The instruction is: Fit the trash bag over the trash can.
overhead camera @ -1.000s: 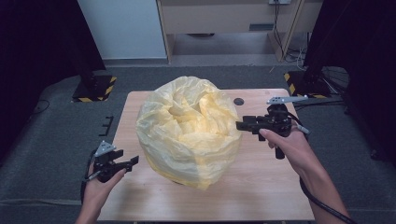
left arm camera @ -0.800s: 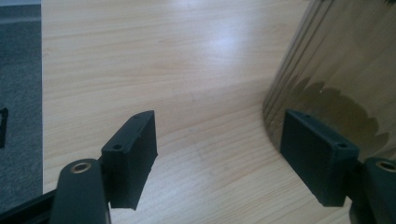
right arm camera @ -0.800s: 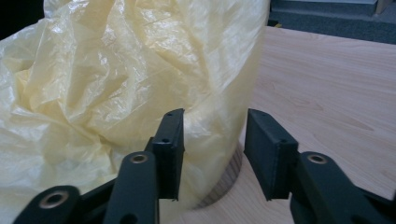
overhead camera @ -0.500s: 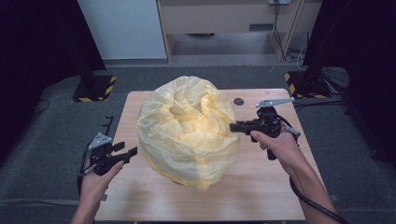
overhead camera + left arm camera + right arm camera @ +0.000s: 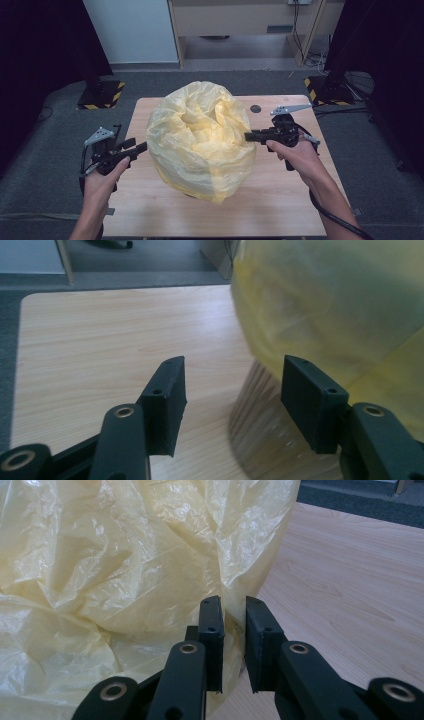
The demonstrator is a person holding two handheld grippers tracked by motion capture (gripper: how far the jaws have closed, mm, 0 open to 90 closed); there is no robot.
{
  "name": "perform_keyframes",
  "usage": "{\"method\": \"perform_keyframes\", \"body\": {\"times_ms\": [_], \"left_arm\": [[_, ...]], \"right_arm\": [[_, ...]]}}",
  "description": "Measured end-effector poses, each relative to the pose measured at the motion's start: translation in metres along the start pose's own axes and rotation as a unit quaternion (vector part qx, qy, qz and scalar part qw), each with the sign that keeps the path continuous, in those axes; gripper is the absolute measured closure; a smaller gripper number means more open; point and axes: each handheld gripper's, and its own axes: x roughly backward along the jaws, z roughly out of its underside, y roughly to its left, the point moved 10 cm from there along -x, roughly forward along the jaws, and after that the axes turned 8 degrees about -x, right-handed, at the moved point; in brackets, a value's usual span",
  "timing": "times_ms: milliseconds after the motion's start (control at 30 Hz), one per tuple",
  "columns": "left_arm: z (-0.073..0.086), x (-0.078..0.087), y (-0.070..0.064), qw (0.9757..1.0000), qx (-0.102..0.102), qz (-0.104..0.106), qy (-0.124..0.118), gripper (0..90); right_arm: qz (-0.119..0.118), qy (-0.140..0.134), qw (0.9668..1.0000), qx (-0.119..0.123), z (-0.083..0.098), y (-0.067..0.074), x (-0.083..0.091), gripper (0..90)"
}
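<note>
A big, puffed-up yellow plastic bag (image 5: 200, 135) stands in the middle of the wooden table (image 5: 280, 200). My right gripper (image 5: 247, 135) is at the bag's right side. Its jaws have just been closing, and in the right gripper view (image 5: 234, 607) they stand narrow with a fold of the crinkled bag (image 5: 100, 570) pinched between them. My left gripper (image 5: 140, 147) hovers at the bag's left flank, just short of it. Its jaws have been closing too but stand apart (image 5: 232, 380), with bare table between them and the bag (image 5: 340, 305) beyond the right jaw.
A small dark round object (image 5: 256, 108) lies on the table's far side, behind the right gripper. Black-and-yellow striped bases (image 5: 100, 95) (image 5: 325, 90) sit on the grey floor past both far corners. A pale cabinet stands behind the table.
The left hand has risen and come closer to the bag, its jaws narrower. The right gripper has slid left onto the bag's edge and its jaws have drawn together on the plastic.
</note>
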Motion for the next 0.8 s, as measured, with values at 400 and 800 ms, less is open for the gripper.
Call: {"method": "perform_keyframes", "body": {"times_ms": [400, 800], "left_arm": [[0.002, -0.022, -0.006, 0.9993, 0.024, 0.010, 0.027, 36.4], [0.014, -0.038, -0.020, 0.9975, 0.027, 0.041, 0.050, 77.4]], "right_arm": [[0.000, 0.002, 1.0000, 0.000, 0.001, -0.001, -0.002, 79.0], [-0.003, 0.000, 1.0000, 0.001, 0.002, -0.002, -0.001, 80.1]]}}
